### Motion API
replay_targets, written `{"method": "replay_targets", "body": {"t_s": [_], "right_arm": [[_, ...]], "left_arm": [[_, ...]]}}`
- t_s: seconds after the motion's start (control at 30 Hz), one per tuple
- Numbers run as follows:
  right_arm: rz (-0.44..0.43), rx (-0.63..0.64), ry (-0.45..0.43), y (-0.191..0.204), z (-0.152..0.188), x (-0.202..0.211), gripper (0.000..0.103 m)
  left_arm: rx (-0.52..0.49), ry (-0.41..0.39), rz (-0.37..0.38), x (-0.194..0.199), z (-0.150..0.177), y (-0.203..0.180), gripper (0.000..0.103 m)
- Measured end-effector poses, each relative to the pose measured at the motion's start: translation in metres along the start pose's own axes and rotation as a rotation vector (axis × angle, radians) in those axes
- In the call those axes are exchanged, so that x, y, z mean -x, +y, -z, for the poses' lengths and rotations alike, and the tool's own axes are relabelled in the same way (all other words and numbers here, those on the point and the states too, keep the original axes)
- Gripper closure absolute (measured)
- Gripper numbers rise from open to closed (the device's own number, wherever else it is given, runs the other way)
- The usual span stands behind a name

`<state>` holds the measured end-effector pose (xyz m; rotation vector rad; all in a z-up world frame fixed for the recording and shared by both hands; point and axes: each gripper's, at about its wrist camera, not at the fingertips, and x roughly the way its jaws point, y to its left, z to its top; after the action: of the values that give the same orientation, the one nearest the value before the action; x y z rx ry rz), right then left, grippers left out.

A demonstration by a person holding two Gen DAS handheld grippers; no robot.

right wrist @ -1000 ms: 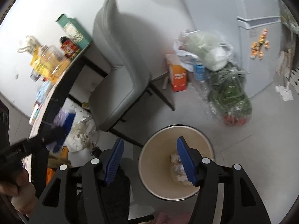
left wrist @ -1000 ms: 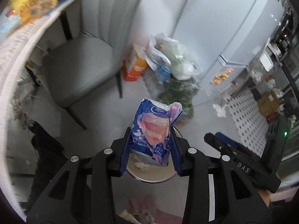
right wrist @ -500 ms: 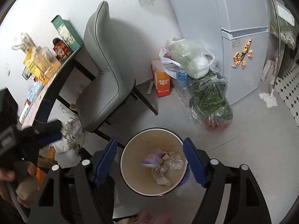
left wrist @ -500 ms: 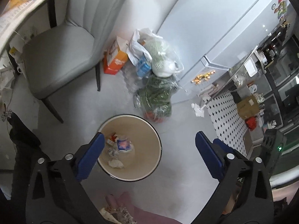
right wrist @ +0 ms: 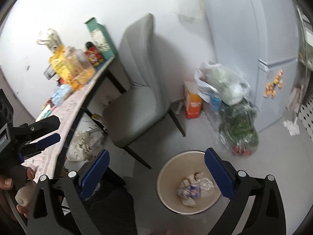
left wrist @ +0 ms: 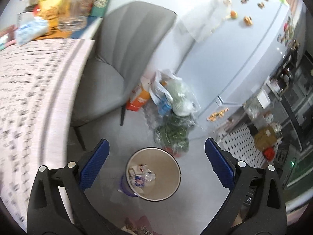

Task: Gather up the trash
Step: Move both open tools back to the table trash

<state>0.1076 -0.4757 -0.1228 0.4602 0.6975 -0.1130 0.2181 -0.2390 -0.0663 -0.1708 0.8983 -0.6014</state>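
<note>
Both my grippers hang above the bin (left wrist: 154,173): my left gripper (left wrist: 156,154) is spread wide and empty, and my right gripper (right wrist: 156,162) has just been opening, nothing between its pads. The crumpled wrappers (right wrist: 193,189) lie at the bin's bottom. A grey chair (left wrist: 125,62) stands just beyond the bin.

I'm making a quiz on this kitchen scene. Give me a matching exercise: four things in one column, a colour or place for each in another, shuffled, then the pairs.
Things:
1. chair
2. carton
3. wrappers
4. magnets

Colour or place:
A. on the fridge door
B. orange, on the floor by the wall
C. grey, beside the table
D. inside the bin

Pairs: 1-C, 2-B, 3-D, 4-A
</note>
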Motion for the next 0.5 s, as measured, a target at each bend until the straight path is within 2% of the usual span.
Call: {"method": "replay_targets", "body": {"t_s": [0.27,0.5], "right_arm": [[-0.051,0.149,-0.052,0.080,0.005,0.022,0.008],[-0.087,0.230,-0.151,0.134,0.009,0.045,0.008]], "left_arm": [[0.075,-0.103,-0.031,0.067,0.011,0.043,0.006],[0.133,-0.234,-0.095,0.133,0.024,0.077,0.006]]}}
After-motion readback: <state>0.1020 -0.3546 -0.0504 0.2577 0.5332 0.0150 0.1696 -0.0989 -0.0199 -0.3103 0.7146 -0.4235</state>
